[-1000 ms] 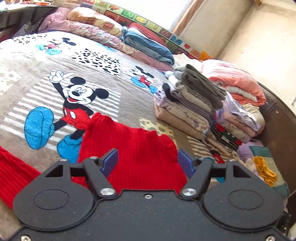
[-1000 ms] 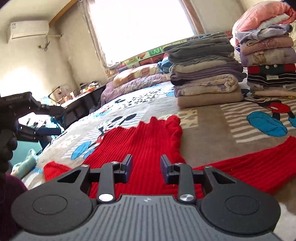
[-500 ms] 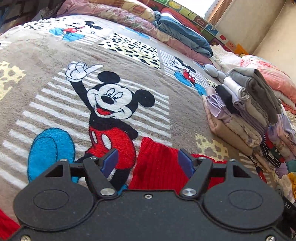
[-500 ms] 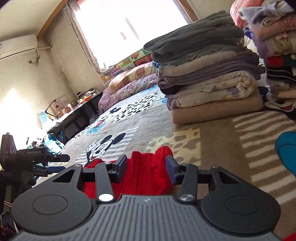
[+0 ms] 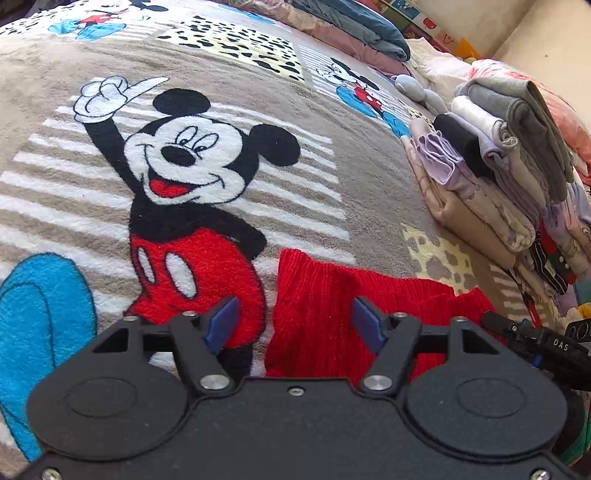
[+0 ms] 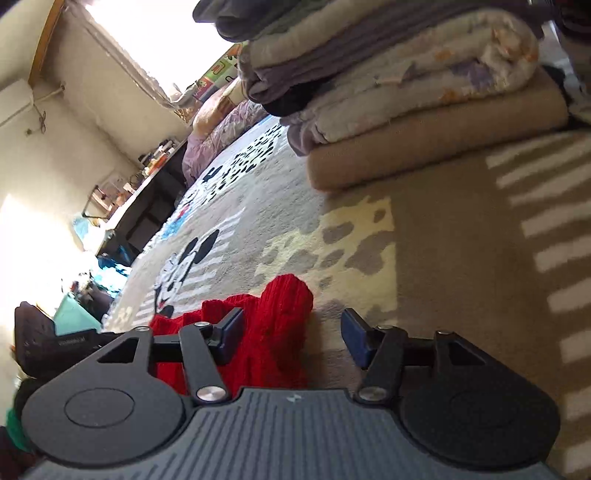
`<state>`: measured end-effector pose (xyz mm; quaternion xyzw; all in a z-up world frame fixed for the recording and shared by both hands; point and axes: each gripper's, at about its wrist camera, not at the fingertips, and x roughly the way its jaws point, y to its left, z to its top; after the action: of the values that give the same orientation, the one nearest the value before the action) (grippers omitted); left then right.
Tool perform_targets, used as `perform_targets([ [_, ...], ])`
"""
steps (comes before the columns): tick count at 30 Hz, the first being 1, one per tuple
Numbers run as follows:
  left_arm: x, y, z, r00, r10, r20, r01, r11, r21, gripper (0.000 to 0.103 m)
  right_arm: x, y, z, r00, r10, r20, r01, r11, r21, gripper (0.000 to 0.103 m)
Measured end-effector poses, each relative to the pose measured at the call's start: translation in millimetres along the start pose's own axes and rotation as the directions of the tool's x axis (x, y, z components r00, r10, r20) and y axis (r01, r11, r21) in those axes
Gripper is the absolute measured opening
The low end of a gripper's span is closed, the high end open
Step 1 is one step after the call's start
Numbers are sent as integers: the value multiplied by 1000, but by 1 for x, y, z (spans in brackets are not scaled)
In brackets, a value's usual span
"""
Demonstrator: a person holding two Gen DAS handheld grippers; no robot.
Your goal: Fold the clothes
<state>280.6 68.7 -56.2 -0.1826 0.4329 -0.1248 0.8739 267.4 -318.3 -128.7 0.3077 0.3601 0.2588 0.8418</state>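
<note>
A red ribbed knit garment [image 5: 332,295] lies flat on the cartoon-mouse blanket [image 5: 184,166]. In the left wrist view its top edge sits just ahead of my left gripper [image 5: 295,321], which is open, with the garment's left corner between the blue pads. In the right wrist view the garment's [image 6: 273,325] right corner lies between the fingers of my right gripper [image 6: 291,332], which is open and low over the blanket. The right gripper's body [image 5: 535,343] shows at the right edge of the left wrist view.
A stack of folded clothes [image 5: 498,166] stands on the bed to the right, close ahead of the right gripper [image 6: 406,92]. Pillows and rolled bedding [image 5: 351,26] line the far edge. A dark side table [image 6: 140,206] with small items stands by the wall.
Both grippers have moved forward and down along the garment to its top corners. The right gripper has opened wider and tilted. The folded stack looms much closer.
</note>
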Motion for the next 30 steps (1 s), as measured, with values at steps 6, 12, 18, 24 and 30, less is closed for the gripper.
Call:
perform_targets([
  [6, -30, -1, 2, 990, -59, 132, 61, 998, -12, 7, -16, 8, -6, 997, -8, 76, 9, 1000, -12, 11],
  [12, -11, 0, -2, 997, 51, 66, -51, 999, 9, 54, -26, 10, -14, 986, -94, 136, 97, 995, -14, 45],
  [18, -5, 4, -3, 999, 30, 41, -29, 1000, -8, 56, -12, 11, -16, 993, -84, 84, 89, 995, -50, 46],
  [24, -6, 3, -7, 997, 14, 72, -15, 1000, 4, 6, -17, 8, -21, 989, -86, 117, 90, 995, -33, 11],
  [30, 4, 21, -9, 999, 20, 49, -16, 996, -92, 6, -17, -10, -22, 984, -140, 115, 136, 990, 44, 11],
])
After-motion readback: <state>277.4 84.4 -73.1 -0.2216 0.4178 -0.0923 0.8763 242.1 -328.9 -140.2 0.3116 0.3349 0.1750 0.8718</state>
